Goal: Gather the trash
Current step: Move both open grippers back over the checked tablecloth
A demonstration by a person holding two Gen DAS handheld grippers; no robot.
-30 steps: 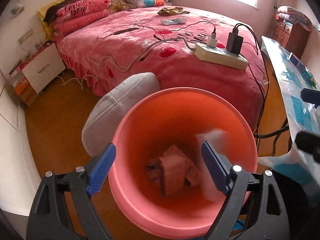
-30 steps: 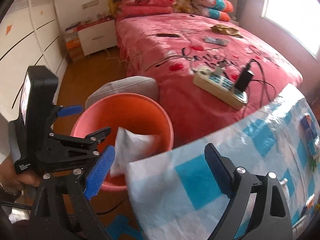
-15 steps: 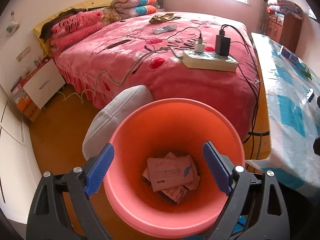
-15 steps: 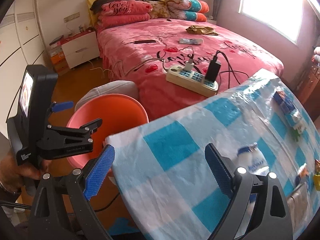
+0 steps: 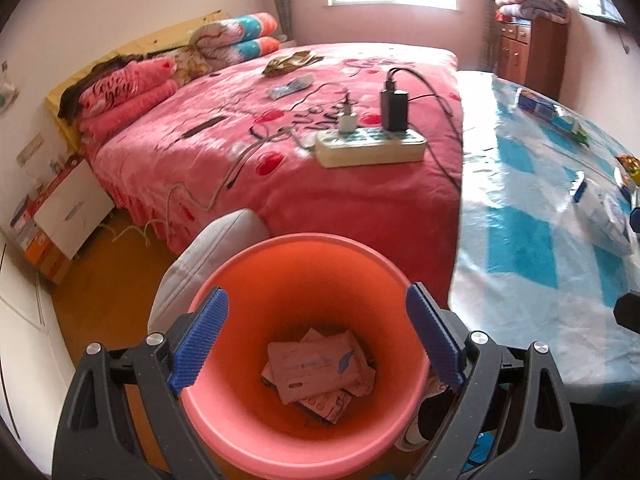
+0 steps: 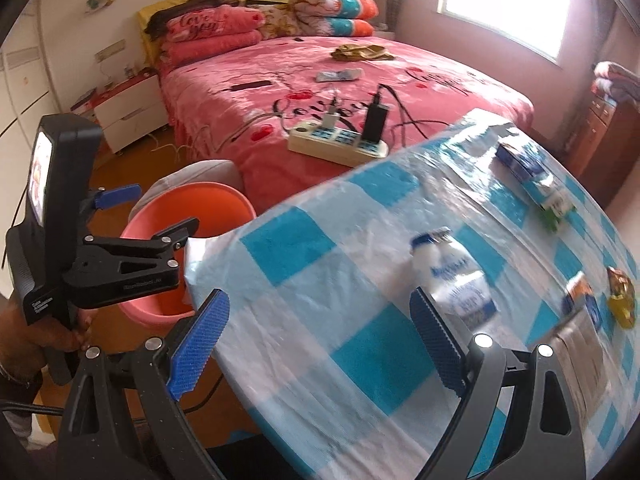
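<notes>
You're hovering both empty, wide-spread claws, left gripper (image 5: 316, 344) over the orange bin (image 5: 240, 432), right gripper (image 6: 318, 344) nearing the toppled yogurt bottle (image 6: 454, 276), risking rolling it off the tablecloth (image 6: 288, 240).

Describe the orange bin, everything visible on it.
The orange bin is a round, smooth plastic-looking bucket with a rolled rim, wider at the mouth than the base. It stands upright and open, with no lid or liner showing, on the wood-tone floor. It sits between the pink bed and the checked table, with a grey cushion against its far side. Flat white wrappers lie stacked at its bottom. Nothing grips it.
</notes>
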